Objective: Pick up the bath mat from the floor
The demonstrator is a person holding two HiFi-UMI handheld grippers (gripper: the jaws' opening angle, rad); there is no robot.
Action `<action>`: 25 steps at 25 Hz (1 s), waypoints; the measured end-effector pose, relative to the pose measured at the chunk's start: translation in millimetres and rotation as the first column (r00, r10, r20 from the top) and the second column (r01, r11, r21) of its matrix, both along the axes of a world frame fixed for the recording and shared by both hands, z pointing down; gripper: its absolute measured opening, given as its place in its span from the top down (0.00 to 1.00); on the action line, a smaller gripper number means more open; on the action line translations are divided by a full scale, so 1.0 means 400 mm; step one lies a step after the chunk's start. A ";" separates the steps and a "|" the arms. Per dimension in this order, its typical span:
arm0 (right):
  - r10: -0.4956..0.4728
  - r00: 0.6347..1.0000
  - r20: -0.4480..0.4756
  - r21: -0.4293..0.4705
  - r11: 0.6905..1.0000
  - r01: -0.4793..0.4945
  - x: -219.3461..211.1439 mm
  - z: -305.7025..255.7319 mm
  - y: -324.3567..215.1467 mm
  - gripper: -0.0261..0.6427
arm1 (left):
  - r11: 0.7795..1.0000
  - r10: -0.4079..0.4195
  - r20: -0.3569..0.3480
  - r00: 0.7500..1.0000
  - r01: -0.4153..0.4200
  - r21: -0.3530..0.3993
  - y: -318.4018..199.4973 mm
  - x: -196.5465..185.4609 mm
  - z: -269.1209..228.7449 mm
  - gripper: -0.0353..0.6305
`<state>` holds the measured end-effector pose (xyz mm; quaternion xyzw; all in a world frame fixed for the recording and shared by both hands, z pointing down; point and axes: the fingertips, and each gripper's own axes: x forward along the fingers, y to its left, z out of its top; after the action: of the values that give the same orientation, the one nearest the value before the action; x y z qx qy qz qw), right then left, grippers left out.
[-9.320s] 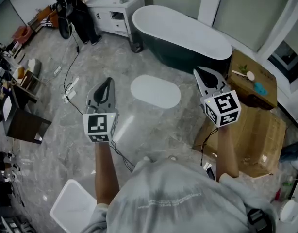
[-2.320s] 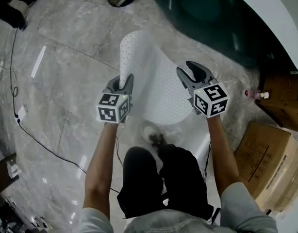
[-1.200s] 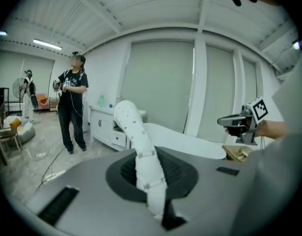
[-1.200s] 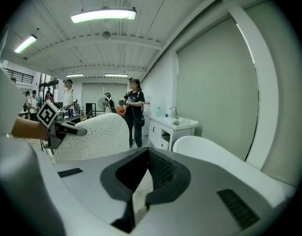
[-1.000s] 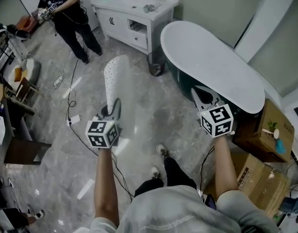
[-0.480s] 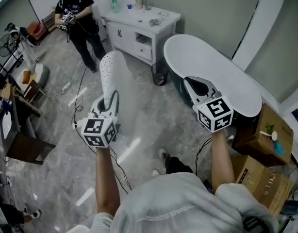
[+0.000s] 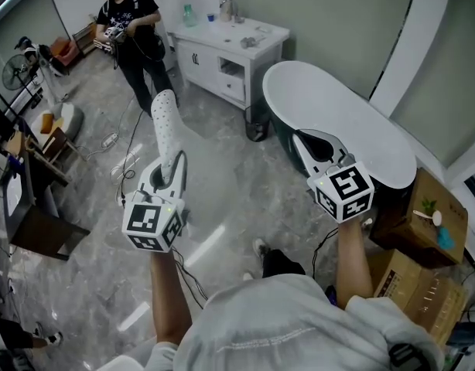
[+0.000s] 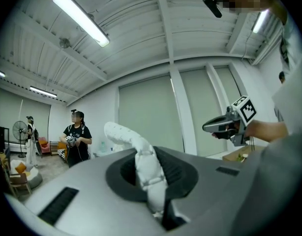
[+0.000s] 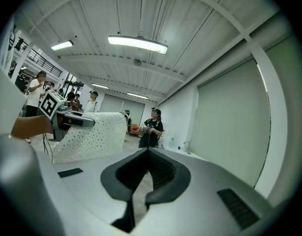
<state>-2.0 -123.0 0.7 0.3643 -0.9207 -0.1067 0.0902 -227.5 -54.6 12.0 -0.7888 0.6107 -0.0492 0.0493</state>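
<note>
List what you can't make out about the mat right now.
- The mat, gripped edge: head view, hidden inside the left gripper.
- Its full spread: left gripper view, it curls away edge-on.
- The items on the cabinet: head view, too small.

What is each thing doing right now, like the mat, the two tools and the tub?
bath mat, lifted off the floor, sticking up from the left tool
left tool, shut on the bath mat
right tool, shut, holding nothing
bathtub, standing on the floor, looks empty
</note>
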 end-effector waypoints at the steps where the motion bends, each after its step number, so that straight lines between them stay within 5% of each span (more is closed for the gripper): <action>1: -0.001 1.000 -0.003 0.001 1.000 0.001 0.002 0.001 0.010 0.94 | 1.000 0.000 0.000 1.000 0.000 0.000 0.009 0.004 -0.001 0.90; 25: 0.034 0.999 -0.041 -0.001 0.999 -0.034 0.053 0.026 0.067 0.94 | 0.998 0.069 -0.020 0.997 -0.069 0.004 0.078 0.087 0.030 0.90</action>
<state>19.1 -96.2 10.9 0.3777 -0.9124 -0.1119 0.1111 -192.6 -23.5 24.2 -0.8097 0.5837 -0.0385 0.0462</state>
